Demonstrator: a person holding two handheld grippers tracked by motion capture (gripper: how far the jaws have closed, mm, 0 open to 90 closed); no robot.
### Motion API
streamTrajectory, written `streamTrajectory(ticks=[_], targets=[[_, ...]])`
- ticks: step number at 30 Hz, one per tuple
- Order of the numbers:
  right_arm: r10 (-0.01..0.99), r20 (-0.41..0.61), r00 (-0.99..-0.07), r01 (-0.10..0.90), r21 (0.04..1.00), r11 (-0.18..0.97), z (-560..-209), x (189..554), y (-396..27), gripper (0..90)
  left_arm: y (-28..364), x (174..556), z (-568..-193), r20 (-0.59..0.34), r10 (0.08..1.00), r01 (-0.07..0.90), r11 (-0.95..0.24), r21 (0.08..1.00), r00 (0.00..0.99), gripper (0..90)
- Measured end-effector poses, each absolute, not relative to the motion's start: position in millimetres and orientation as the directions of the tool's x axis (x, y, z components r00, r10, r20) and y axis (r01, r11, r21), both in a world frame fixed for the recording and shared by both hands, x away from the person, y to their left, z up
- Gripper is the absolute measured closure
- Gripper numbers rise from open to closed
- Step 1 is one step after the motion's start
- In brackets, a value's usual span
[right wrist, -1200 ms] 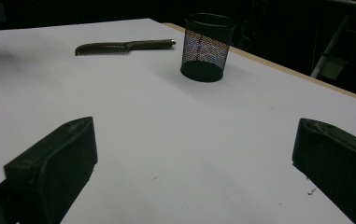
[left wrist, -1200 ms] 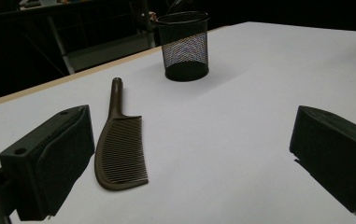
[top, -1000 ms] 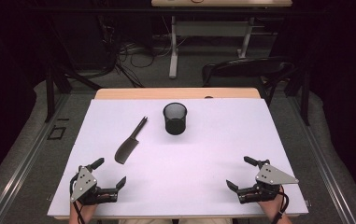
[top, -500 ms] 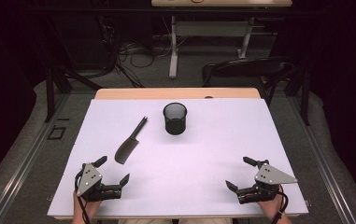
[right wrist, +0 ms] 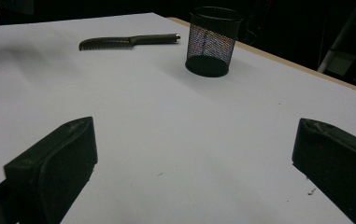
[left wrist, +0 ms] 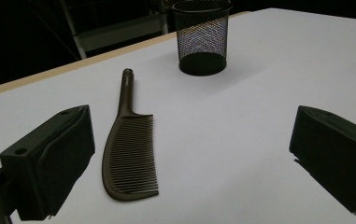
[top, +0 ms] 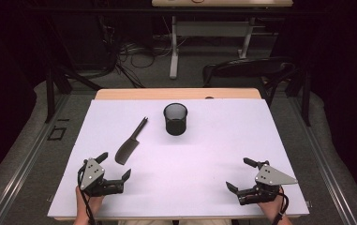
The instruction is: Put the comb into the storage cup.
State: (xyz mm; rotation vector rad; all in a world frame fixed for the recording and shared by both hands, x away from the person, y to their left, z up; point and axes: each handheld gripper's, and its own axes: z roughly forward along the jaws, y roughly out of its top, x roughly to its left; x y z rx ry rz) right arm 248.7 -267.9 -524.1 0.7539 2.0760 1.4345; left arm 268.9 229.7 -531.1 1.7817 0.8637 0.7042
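A dark brown comb (top: 130, 143) (left wrist: 129, 149) (right wrist: 124, 42) with a long handle lies flat on the white table (top: 213, 140), left of centre. A black mesh cup (top: 175, 119) (left wrist: 202, 36) (right wrist: 211, 41) stands upright behind it near the middle. My left gripper (top: 114, 166) (left wrist: 189, 158) hovers at the front left, open and empty, its jaws just short of the comb's toothed end. At the front right my right gripper (top: 239, 174) (right wrist: 194, 168) is open too, with nothing between its jaws.
The white sheet covers a wooden tabletop whose far edge (top: 176, 93) shows. Beyond it stand a dark chair (top: 246, 70) and a desk frame with cables (top: 134, 51) on the floor. Bare surface lies between the two grippers.
My left gripper has shifted right and forward toward the comb. The right gripper has barely moved. Comb and cup are as before.
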Motion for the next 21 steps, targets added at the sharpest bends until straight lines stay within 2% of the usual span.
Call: streamTrajectory(ticks=[21], targets=[[0.685, -0.092, -0.723, 0.164, 0.94, 0.3, -525, 250, -267, 0.0, 222, 290, -526, 0.035, 0.814, 0.29, -0.247, 0.924, 0.58, 0.1]])
